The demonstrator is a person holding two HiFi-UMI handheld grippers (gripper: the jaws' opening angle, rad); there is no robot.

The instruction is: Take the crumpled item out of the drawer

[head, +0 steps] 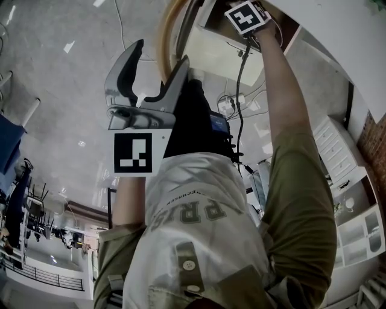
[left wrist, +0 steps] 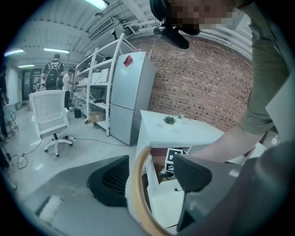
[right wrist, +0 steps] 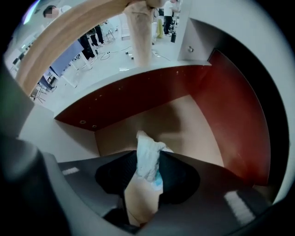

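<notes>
A crumpled white item (right wrist: 148, 159) with a touch of blue stands between the dark pads of my right gripper (right wrist: 148, 177), which is shut on it. Below it lies the drawer (right wrist: 193, 124), with a tan bottom and red-brown walls. In the head view only the right gripper's marker cube (head: 247, 16) shows at the top, over the white drawer (head: 220, 57); its jaws are hidden there. My left gripper (head: 151, 75) is held lower and to the left, open. A curved wooden bar (left wrist: 138, 184) passes between its jaws, close to the left pad.
A white cabinet (left wrist: 184, 131) with a small plant on top holds the drawer, against a brick wall. A grey fridge (left wrist: 131, 97), metal shelving and a white office chair (left wrist: 48, 115) stand to the left. A cable (head: 240, 84) hangs from the right gripper. People stand at the back.
</notes>
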